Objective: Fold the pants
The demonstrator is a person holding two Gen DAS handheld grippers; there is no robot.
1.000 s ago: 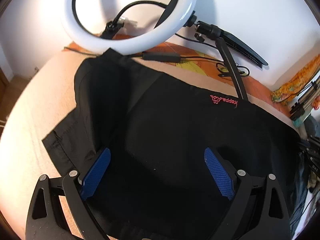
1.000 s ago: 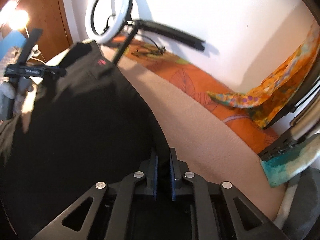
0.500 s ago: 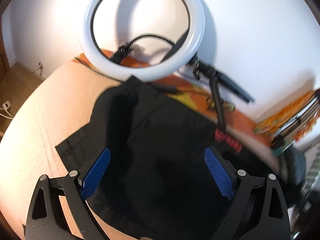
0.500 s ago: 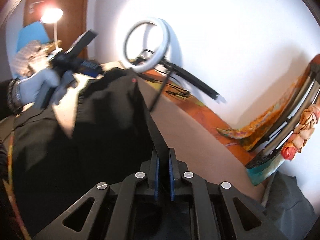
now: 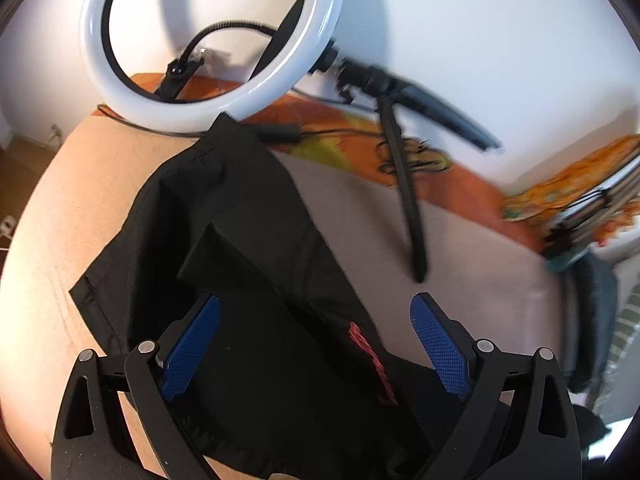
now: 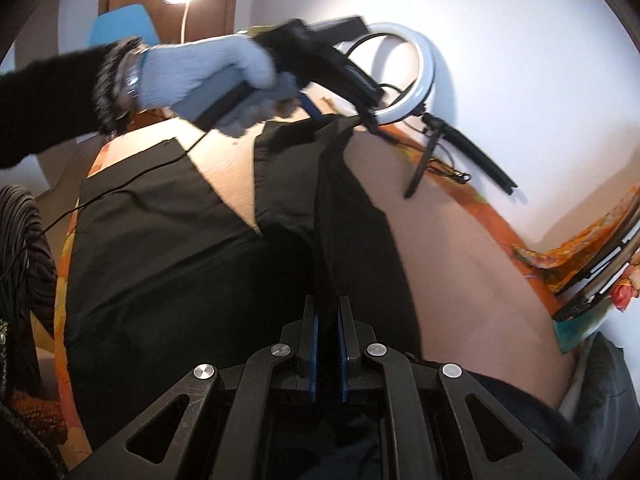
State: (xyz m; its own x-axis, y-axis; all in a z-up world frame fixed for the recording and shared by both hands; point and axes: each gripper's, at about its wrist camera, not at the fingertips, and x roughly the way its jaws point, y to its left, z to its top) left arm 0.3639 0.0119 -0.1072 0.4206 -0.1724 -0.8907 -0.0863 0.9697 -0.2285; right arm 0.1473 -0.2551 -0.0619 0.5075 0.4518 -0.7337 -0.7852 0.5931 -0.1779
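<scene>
Black pants (image 5: 240,248) with a red logo (image 5: 372,360) lie on a beige bed cover (image 5: 80,200), one side lifted and folded over toward the left. My left gripper (image 5: 316,344) hovers above the cloth, open, with nothing between its blue pads (image 5: 192,340). In the right wrist view, my right gripper (image 6: 328,336) is shut on a raised edge of the pants (image 6: 340,208), which runs taut away from the jaws. A gloved hand (image 6: 208,68) holds the left gripper's handle above the far end of the pants.
A white ring light (image 5: 208,40) on a black tripod (image 5: 404,184) stands at the bed's far edge by the white wall. An orange patterned sheet (image 5: 320,120) lines the wall side. Colourful cloth and a rack (image 5: 580,192) sit at the right; a dark bundle (image 6: 24,264) lies left.
My right gripper has pulled the pants' edge across to the left, folding the cloth over and baring beige cover on the right. The left gripper has lifted, still open.
</scene>
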